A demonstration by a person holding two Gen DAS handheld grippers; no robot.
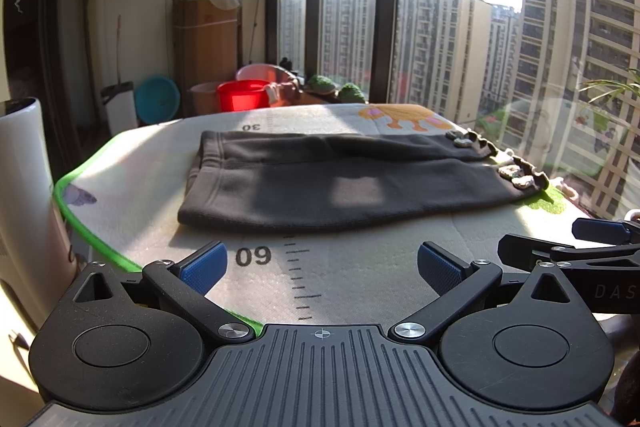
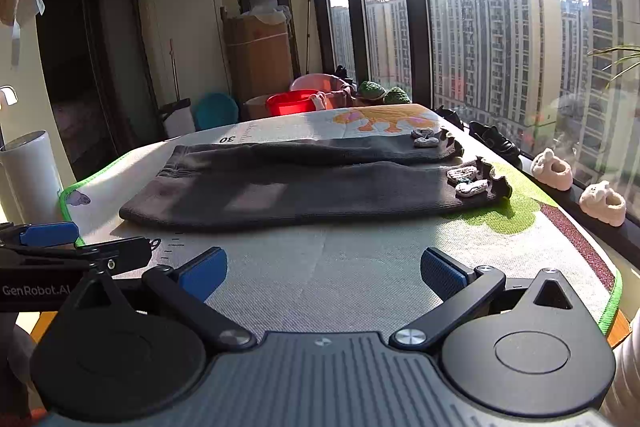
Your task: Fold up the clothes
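Sunlit printed mat [image 1: 360, 267] is spread before a high-rise window. Left gripper [image 1: 322, 267] is held with fingers apart, empty. Dark grey trousers [image 2: 300, 187] are laid flat mid-mat, legs side by side. Right gripper [image 2: 324, 273] is likewise spread, empty.

The printed mat [image 1: 360, 279] bears "09" and "30" beside its ruler marks; the left gripper [image 2: 60, 247] body reads "GenRobot.AI"; the right gripper [image 1: 560, 243] shows "DAS", cut off.
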